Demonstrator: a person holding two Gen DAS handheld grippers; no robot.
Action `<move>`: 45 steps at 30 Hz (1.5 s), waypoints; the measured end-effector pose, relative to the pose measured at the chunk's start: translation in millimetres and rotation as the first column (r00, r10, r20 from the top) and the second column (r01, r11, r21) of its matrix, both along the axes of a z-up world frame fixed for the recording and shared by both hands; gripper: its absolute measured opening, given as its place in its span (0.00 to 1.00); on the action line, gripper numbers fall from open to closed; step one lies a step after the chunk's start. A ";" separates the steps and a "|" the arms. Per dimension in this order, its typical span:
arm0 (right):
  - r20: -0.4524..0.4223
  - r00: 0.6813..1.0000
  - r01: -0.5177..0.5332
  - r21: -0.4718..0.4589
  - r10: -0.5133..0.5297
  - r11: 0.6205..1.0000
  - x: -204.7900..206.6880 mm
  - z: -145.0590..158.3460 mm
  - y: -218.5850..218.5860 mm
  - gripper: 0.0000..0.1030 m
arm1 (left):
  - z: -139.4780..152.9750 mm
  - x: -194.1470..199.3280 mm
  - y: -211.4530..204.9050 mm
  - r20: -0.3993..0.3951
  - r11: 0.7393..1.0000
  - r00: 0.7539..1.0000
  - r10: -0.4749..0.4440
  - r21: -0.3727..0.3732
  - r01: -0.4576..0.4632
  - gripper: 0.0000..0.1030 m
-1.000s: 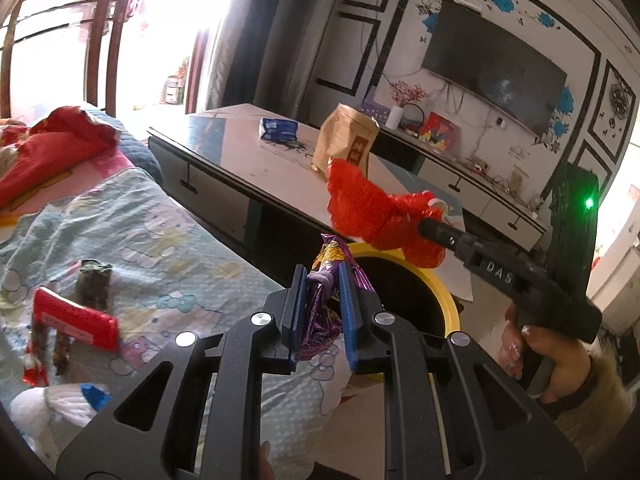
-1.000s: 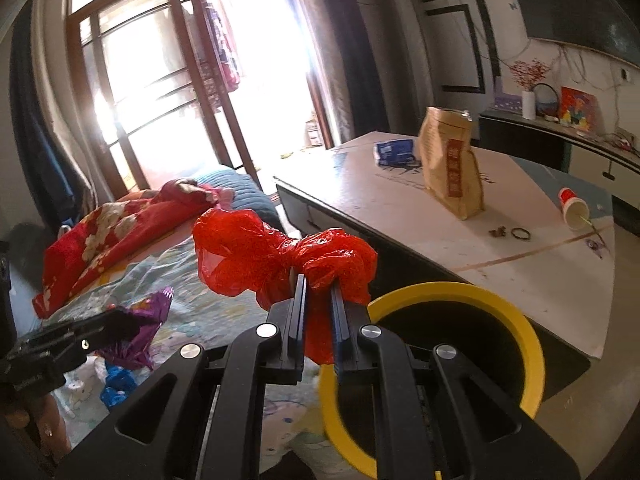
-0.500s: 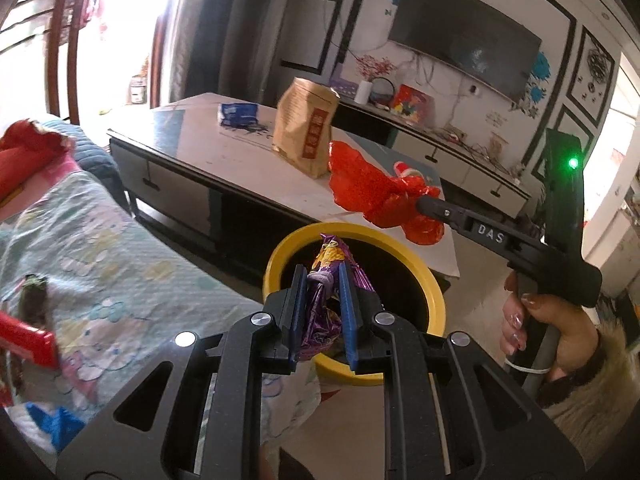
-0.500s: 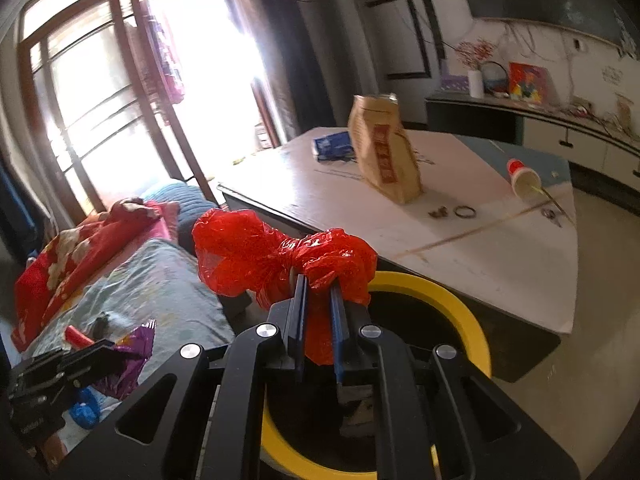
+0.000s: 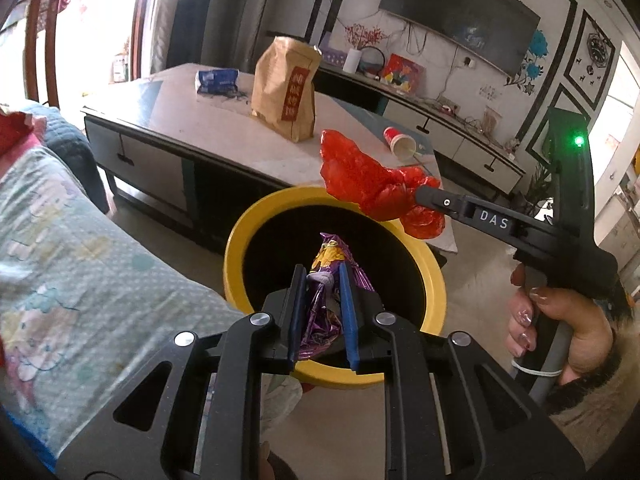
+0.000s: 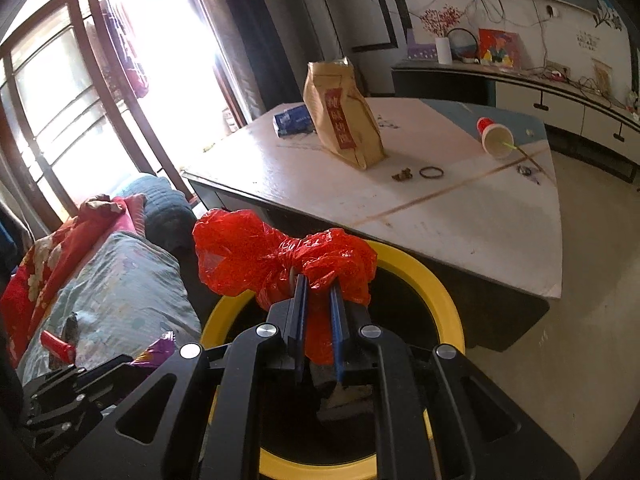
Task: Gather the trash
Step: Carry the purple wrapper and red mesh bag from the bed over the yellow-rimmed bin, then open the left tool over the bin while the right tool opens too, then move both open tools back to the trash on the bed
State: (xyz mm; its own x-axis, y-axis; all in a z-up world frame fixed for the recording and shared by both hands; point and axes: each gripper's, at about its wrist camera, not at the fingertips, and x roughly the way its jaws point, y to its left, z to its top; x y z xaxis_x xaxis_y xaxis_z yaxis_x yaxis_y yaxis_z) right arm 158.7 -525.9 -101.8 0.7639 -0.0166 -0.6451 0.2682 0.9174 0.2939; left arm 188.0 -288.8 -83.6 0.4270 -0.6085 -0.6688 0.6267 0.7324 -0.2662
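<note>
- Bin point(image 5: 240, 240) with a yellow rim sits below both your grippers.
- Your left gripper point(image 5: 322, 280) pinches a purple wrapper point(image 5: 328, 256) over it.
- Your right gripper point(image 6: 318, 292) clamps a red bag point(image 6: 240, 256) above it.

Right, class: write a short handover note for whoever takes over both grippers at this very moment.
Left gripper: shut on the purple wrapper, held over the yellow-rimmed bin.
Right gripper: shut on the red plastic bag, also above the bin.
Done: both pieces picked up and brought to the bin.
Left: release both into it, then fetch the red packet and the dark scrap beside it on the bedcover. The tipped paper cup on the table may be trash too.
</note>
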 end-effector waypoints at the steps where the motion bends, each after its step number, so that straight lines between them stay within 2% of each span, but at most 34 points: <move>1: -0.009 1.000 0.004 0.002 -0.004 1.000 1.1 -2.9 -0.4 0.10 | -2.0 0.9 -2.5 -0.003 1.000 1.000 -0.002 0.003 0.002 0.11; 11: -0.071 0.997 0.026 0.043 -0.023 0.999 6.2 -22.8 -11.5 0.13 | -23.5 13.7 -20.0 -0.041 1.000 0.999 -0.007 0.016 0.008 0.12; 13: -0.076 0.997 0.028 0.058 -0.023 0.998 6.4 -23.7 -13.4 0.16 | -25.6 15.2 -21.8 -0.046 1.000 0.999 -0.001 0.010 0.002 0.21; 14: -0.077 0.997 0.031 0.064 -0.026 0.998 6.1 -23.9 -13.9 0.22 | -26.0 15.4 -21.9 -0.052 1.000 0.999 -0.002 0.009 0.002 0.39; 15: -0.077 0.997 0.035 0.064 -0.030 0.997 6.5 -24.0 -14.9 0.29 | -26.5 15.9 -21.3 -0.055 1.000 0.998 -0.001 0.006 0.001 0.51; 19: -0.068 0.997 0.049 0.064 -0.045 0.997 5.4 -21.4 -15.9 0.40 | -22.7 15.0 -17.1 -0.042 1.000 0.999 0.008 -0.002 -0.008 0.55; 20: -0.064 0.997 0.052 0.060 -0.048 0.997 5.3 -20.0 -15.3 0.43 | -20.2 15.0 -14.0 -0.037 1.000 0.999 0.020 -0.003 -0.020 0.60; 21: -0.060 0.997 0.054 0.055 -0.051 0.997 4.3 -18.7 -14.3 0.46 | -17.8 15.1 -10.7 -0.035 0.999 0.999 0.034 -0.004 -0.034 0.72; 22: -0.056 0.997 0.056 0.049 -0.053 0.997 3.7 -17.5 -12.8 0.47 | -16.1 15.3 -7.7 -0.032 0.999 0.999 0.044 -0.007 -0.044 0.76; 26: -0.032 0.999 0.031 0.018 -0.031 0.999 3.4 -9.2 -0.8 0.55 | -2.9 14.3 4.0 -0.013 0.997 0.997 0.070 -0.023 -0.070 0.78; 30: -0.007 1.000 0.010 -0.012 -0.010 1.000 2.2 1.6 12.6 0.60 | 9.4 10.3 14.9 0.009 0.995 0.995 0.098 -0.024 -0.098 0.90; 36: 0.028 0.999 -0.032 -0.044 0.033 0.999 1.2 18.2 37.4 0.68 | 27.1 2.9 35.7 0.053 0.990 0.989 0.141 -0.032 -0.140 0.90; 42: 0.059 0.995 -0.072 -0.061 0.075 0.996 -0.6 33.1 58.5 0.70 | 41.4 -4.2 56.4 0.099 0.982 0.977 0.187 -0.035 -0.185 0.90; 45: 0.071 0.993 -0.086 -0.070 0.091 0.994 -1.8 38.9 67.2 0.71 | 46.7 -5.0 69.5 0.095 0.976 0.972 0.216 -0.056 -0.211 0.90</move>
State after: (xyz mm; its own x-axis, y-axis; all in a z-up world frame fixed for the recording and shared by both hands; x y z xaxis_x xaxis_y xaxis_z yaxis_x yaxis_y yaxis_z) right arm 156.9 -458.7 -62.9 0.8100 0.0121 -0.5863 0.1648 0.9548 0.2474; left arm 183.0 -219.3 -36.9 0.6132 -0.5247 -0.5905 0.4823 0.8407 -0.2461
